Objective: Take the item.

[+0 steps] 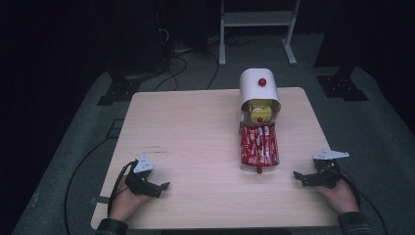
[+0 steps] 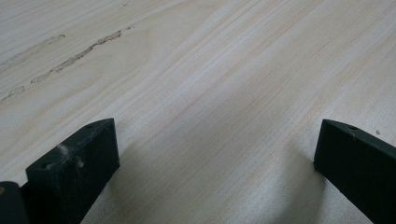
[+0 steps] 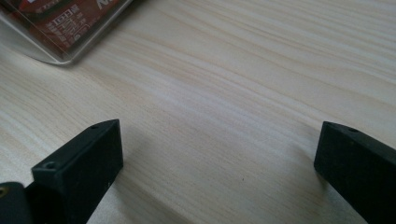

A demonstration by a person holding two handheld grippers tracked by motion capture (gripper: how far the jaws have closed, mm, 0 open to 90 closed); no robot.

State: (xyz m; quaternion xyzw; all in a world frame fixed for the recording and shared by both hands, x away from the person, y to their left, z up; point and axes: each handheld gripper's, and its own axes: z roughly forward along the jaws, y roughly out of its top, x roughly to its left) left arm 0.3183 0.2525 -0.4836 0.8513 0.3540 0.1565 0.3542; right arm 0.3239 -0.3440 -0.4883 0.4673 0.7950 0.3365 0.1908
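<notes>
Resting apart, right claw [image 1: 299, 177] beside clear tray [image 1: 259, 164], jaws wide

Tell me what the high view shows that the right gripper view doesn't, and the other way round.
The high view alone takes in the whole dispenser: its white domed cover, a yellow item under it, and the clear drawer of red packets pulled out in front. It also shows both hands with the left tongs and the floor cables. The right gripper view alone gives a close look at the clear drawer corner, with packet print visible through it. Both show the light wooden table and the right tongs, jaws wide apart with nothing between them.
</notes>
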